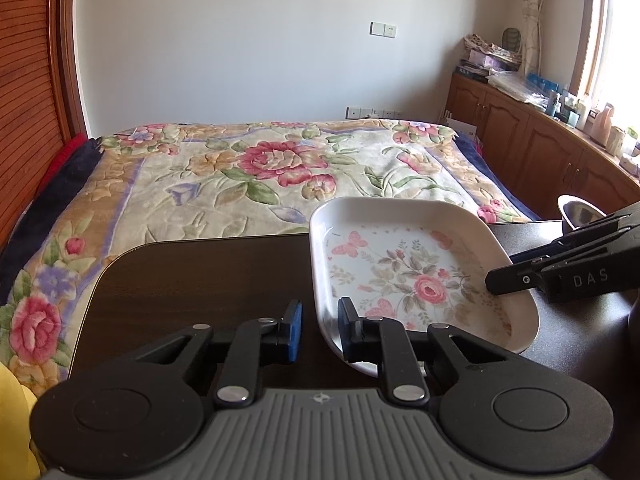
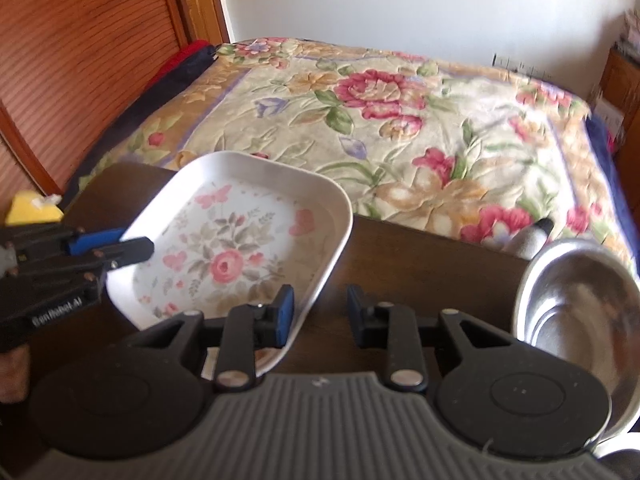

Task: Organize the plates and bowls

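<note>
I'm hovering both grippers, jaws wide and holding nothing, at the floral plate (image 1: 416,280) near the table's (image 1: 200,276) far edge: left gripper (image 1: 319,330) straddling its near-left rim, right gripper (image 2: 319,312) its near-right rim, steel bowl (image 2: 580,312) at the table's right edge.

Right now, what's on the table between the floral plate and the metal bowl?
Nothing: the right wrist view shows only bare dark table between the floral plate and the metal bowl.

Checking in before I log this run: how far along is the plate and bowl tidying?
Nothing looks stacked yet. The floral plate and metal bowl sit apart on the table. Both the left gripper and right gripper are open at the plate's edges. All gathering remains.
</note>
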{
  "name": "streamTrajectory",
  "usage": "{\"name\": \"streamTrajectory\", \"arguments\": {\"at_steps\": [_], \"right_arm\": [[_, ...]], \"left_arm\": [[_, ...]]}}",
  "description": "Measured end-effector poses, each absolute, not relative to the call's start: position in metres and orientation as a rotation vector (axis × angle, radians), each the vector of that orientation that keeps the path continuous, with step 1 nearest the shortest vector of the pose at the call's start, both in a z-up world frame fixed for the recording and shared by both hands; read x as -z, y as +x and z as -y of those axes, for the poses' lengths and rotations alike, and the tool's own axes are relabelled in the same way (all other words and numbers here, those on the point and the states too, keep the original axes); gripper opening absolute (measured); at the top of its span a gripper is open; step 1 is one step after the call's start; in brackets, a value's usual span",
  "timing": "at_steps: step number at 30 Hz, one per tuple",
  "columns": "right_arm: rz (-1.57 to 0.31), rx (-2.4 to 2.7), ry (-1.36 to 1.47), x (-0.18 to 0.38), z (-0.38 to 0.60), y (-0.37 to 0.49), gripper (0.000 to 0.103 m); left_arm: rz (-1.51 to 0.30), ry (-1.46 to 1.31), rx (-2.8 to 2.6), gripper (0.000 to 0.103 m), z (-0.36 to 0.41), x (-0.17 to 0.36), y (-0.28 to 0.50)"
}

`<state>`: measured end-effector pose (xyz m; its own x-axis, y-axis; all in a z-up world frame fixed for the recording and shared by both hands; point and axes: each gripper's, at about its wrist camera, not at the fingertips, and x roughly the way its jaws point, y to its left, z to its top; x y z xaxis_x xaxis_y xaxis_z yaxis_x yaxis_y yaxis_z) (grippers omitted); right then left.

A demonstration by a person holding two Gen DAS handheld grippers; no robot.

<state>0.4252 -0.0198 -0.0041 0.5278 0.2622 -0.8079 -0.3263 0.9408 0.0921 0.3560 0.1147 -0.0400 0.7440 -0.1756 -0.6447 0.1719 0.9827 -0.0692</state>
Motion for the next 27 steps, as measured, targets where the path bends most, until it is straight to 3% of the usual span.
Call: {"name": "streamTrajectory", "arguments": {"at_steps": [5,9,27], "right_arm": [[-0.956,-0.354,-0.063,0.003,0.021,0.426,0.028],[-0.960,-0.380,-0.053,0.003,0.019,0.426,0.013],[-0.896,-0.457,0.005,-0.011,0.035,0.391,0.011]], "left_arm": [[-0.709,-0.003,0.189,0.020,-0.113,0.039,0.355],[-0.711,-0.009,0.202,0.012,-0.112,0.039,0.355],[-0.677,-0.004,0.213,0.011,-0.111,0.008,0.304]]}}
